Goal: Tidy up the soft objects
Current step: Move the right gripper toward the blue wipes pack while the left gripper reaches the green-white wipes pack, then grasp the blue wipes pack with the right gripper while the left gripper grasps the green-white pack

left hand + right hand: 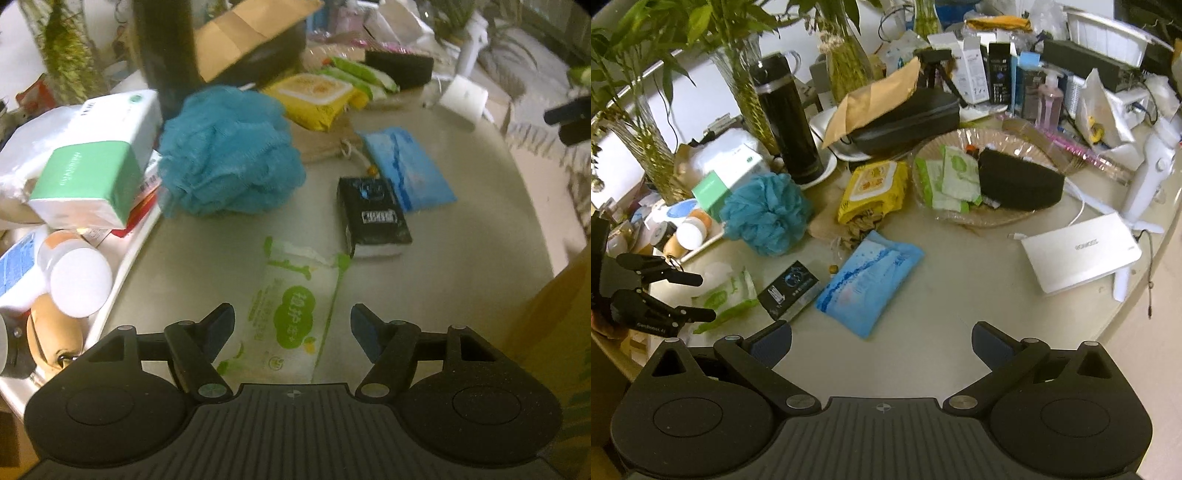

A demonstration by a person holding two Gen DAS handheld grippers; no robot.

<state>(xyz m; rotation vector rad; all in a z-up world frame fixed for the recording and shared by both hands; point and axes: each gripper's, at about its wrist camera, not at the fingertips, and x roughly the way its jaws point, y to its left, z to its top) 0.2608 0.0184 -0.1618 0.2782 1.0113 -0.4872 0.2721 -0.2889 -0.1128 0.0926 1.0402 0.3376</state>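
I hold the left gripper (291,325) spread above the green wipes pack (291,317) lying flat on the table (461,258); the right gripper (882,343) hangs spread, empty. Next I must lower and pinch it.

Right tool (881,345) open above table (960,288), blue pack (870,282) ahead

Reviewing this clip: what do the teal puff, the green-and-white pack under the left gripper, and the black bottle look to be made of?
Teal puff: gathered nylon-like mesh, matte, shown by its ruffled netting.
Green-and-white pack: thin plastic film, slightly glossy, with crinkles and a peel flap; probably wet wipes.
Black bottle: probably coated metal or hard plastic, satin finish with a faint sheen; the look leaves it open.
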